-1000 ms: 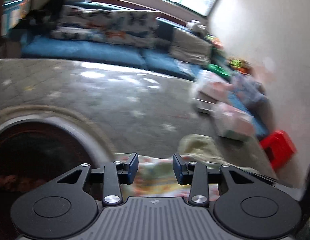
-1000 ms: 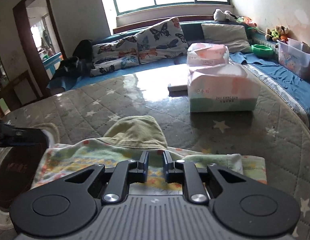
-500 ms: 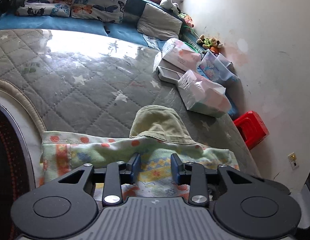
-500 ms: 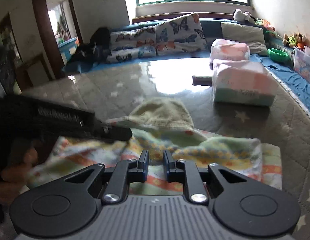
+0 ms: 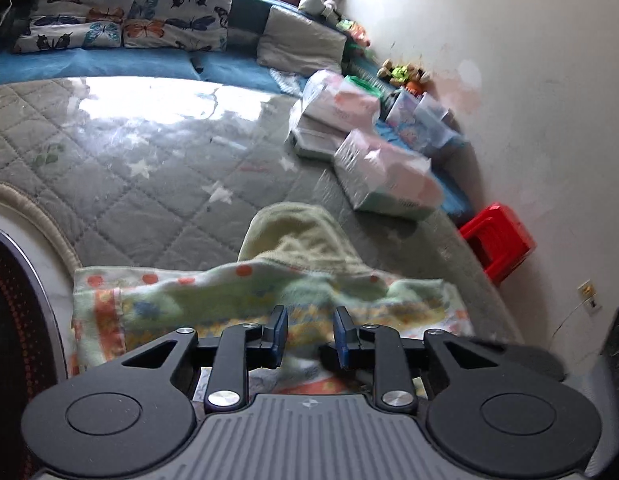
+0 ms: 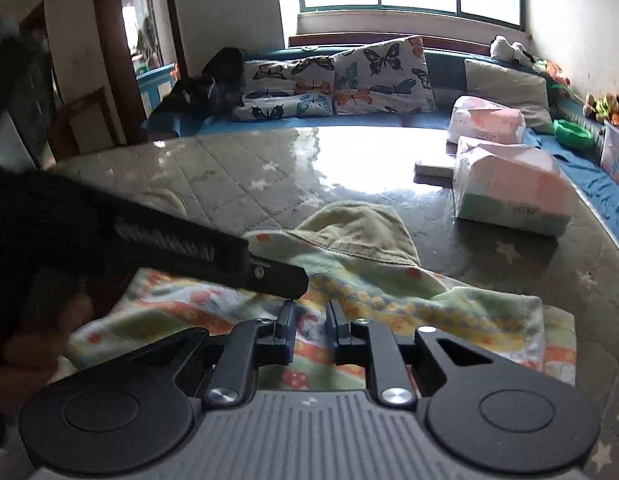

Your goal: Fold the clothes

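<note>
A pastel cloth [image 5: 237,292] with orange dots and stripes lies bunched on the grey quilted mattress [image 5: 141,184], over an olive corduroy garment [image 5: 297,232]. My left gripper [image 5: 310,330] hangs low over the cloth's near edge; its jaws are closing with a fold of cloth rising between them, and the pads are not clearly pressing it. In the right wrist view the same cloth [image 6: 449,308] and corduroy garment [image 6: 361,228] show, and my right gripper [image 6: 311,320] stands narrow, shut on the cloth. The left gripper's black body [image 6: 181,244] crosses in from the left, held by a hand [image 6: 69,312].
Two wrapped tissue packs [image 6: 509,188] and a flat box sit on the mattress at the right. Butterfly pillows [image 6: 349,76] line the far bench. A red stool [image 5: 497,240] stands by the wall. A dark round mat [image 5: 13,320] with a pale rim lies at the left.
My left gripper swung round and dropped toward the patterned cloth, its jaws narrowing. In the right wrist view it came in from the left. The right gripper's jaws kept the same gap.
</note>
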{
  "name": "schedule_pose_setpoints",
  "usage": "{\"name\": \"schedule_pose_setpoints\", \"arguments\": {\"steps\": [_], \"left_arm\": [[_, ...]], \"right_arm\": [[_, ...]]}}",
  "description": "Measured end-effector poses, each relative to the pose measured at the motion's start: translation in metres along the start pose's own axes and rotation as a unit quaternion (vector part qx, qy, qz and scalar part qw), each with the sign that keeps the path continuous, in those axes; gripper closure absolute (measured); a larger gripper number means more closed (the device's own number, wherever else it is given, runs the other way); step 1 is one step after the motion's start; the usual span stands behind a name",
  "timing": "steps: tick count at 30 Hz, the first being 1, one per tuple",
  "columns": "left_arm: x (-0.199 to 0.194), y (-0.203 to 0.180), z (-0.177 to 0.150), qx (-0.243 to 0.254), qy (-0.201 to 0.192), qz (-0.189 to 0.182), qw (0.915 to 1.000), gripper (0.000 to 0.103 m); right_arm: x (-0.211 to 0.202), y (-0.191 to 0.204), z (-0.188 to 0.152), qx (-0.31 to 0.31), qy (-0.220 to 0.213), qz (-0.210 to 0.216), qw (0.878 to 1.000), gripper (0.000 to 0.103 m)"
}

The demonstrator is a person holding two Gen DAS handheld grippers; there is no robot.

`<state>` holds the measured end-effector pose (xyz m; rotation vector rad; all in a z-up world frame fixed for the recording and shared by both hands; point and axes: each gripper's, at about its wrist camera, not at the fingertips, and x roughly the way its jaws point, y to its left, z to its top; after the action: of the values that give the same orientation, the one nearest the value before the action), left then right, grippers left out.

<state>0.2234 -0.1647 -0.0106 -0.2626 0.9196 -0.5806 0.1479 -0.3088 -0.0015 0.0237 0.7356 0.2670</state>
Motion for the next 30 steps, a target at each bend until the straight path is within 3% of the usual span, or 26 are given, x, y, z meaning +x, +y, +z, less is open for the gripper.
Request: {"name": "schedule_pose_setpoints", "arguments": {"steps": [3, 7, 14, 25, 30], "left_arm": [[-0.005, -0.002, -0.002, -0.001, -0.002, -0.006, 1.0000, 0.077], [-0.007, -0.011, -0.007, 0.017, -0.002, -0.014, 0.9998, 0.077], [-0.006, -0.012, -0.024, 0.021, 0.007, -0.005, 0.9997, 0.077], [-0.053, -0.010, -0.079, 0.069, -0.027, 0.017, 0.9971, 0.077], [-0.070, -0.005, -0.091, 0.082, -0.051, 0.034, 0.9947, 0.075]], "right_arm": [[-0.020, 0.002, -0.004, -0.010, -0.005, 0.001, 1.000, 0.087], [-0.026, 0.005, -0.020, -0.025, 0.024, 0.003, 0.999, 0.087], [-0.048, 0.009, -0.041, -0.010, 0.021, 0.005, 1.000, 0.087], [-0.065, 0.013, -0.062, 0.000, 0.020, 0.005, 1.000, 0.087], [-0.074, 0.000, -0.060, 0.017, -0.001, -0.013, 1.000, 0.085]]}}
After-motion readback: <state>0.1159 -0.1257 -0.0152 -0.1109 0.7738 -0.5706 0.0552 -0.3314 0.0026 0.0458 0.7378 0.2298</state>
